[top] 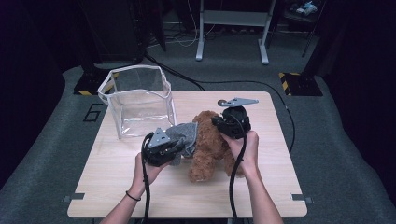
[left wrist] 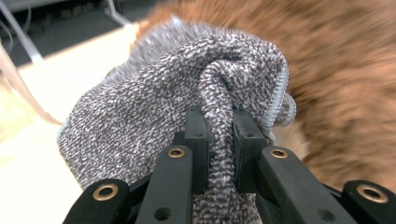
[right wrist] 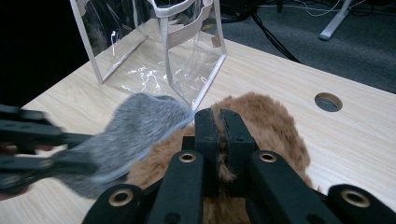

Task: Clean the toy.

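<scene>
A brown plush toy (top: 208,147) lies in the middle of the wooden table (top: 261,186). A grey knitted cloth (top: 184,135) hangs against the toy's left side. My left gripper (top: 175,148) is shut on a fold of that grey cloth (left wrist: 154,93), which bunches between its jaws. The brown fur (left wrist: 345,88) is just behind the cloth. My right gripper (top: 218,122) is shut on the top of the plush toy (right wrist: 266,126), a tuft of fur pinched between its jaws. The grey cloth (right wrist: 135,126) and the other gripper appear blurred at the left of the right gripper view.
A clear plastic bag (top: 137,99) with white edging stands open at the table's back left; the same clear bag (right wrist: 159,42) is ahead of my right gripper. A round cable hole (right wrist: 328,101) is in the tabletop. Cables and a desk frame (top: 232,28) lie on the floor beyond.
</scene>
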`<action>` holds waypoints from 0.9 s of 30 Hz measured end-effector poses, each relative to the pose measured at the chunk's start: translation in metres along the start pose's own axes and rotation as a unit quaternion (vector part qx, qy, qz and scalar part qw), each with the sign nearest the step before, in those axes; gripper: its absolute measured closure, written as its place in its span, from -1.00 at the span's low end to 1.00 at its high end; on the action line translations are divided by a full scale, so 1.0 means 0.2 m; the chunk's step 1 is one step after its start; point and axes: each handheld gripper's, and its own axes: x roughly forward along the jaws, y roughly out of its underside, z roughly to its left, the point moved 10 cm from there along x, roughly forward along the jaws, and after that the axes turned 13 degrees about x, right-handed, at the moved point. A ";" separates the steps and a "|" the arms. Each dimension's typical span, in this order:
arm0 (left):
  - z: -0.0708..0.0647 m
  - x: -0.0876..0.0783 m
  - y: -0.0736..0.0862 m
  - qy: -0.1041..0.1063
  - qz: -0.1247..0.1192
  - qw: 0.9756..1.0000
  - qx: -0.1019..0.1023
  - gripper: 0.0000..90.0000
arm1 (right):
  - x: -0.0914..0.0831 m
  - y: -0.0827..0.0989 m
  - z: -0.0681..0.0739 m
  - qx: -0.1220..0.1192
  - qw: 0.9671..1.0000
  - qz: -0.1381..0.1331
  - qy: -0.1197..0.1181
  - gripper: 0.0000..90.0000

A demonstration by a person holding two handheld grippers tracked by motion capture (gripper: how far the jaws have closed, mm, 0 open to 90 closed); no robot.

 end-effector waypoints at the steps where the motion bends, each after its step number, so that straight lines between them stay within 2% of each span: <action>1: -0.02 -0.04 -0.05 -0.007 -0.016 1.000 0.011 0.78 | 0.00 0.00 0.00 0.000 1.000 -0.002 0.000 0.93; 3: -0.05 -0.10 -0.12 -0.008 -0.035 0.999 0.027 0.78 | 0.00 0.00 0.01 0.002 1.000 -0.002 0.004 0.93; 5: -0.11 -0.15 -0.21 -0.005 -0.062 0.997 0.046 0.77 | 0.00 0.00 0.02 0.000 1.000 -0.003 0.006 0.93; 8: -0.25 -0.18 -0.32 0.026 -0.086 0.992 0.087 0.77 | 0.01 0.00 0.03 -0.003 1.000 -0.006 0.011 0.93; 9: -0.31 -0.16 -0.34 0.042 -0.086 0.991 0.094 0.77 | 0.01 -0.01 0.04 0.002 1.000 -0.008 0.013 0.93; 10: -0.37 -0.10 -0.34 0.057 -0.080 0.989 0.112 0.77 | 0.01 -0.01 0.04 0.003 1.000 -0.006 0.014 0.93; 11: -0.41 -0.06 -0.34 0.064 -0.078 0.989 0.105 0.77 | 0.02 -0.01 0.05 0.001 1.000 -0.009 0.012 0.93; 12: -0.45 0.00 -0.31 0.076 -0.065 0.989 0.110 0.77 | 0.02 -0.02 0.05 0.006 1.000 -0.010 0.012 0.93; 13: -0.46 0.04 -0.29 0.080 -0.054 0.988 0.121 0.77 | 0.02 -0.02 0.05 0.004 1.000 -0.009 0.012 0.93; 14: -0.46 0.08 -0.28 0.075 -0.048 0.988 0.124 0.78 | 0.02 -0.02 0.06 0.004 1.000 -0.009 0.011 0.93; 16: -0.46 0.14 -0.25 0.070 -0.037 0.990 0.118 0.78 | 0.03 -0.02 0.06 0.003 1.000 -0.010 0.012 0.93; 17: -0.45 0.15 -0.24 0.065 -0.028 0.990 0.124 0.78 | 0.03 -0.01 0.06 0.003 1.000 -0.008 0.012 0.93; 18: -0.44 0.17 -0.24 0.062 -0.030 0.991 0.116 0.78 | 0.03 -0.02 0.06 0.001 1.000 -0.009 0.011 0.93; 21: -0.39 0.19 -0.20 0.054 -0.016 0.992 0.111 0.78 | 0.02 -0.02 0.06 0.002 1.000 -0.009 0.008 0.93; 27: -0.32 0.17 -0.14 0.042 -0.007 0.994 0.105 0.78 | 0.02 0.00 0.05 0.008 1.000 -0.005 0.007 0.93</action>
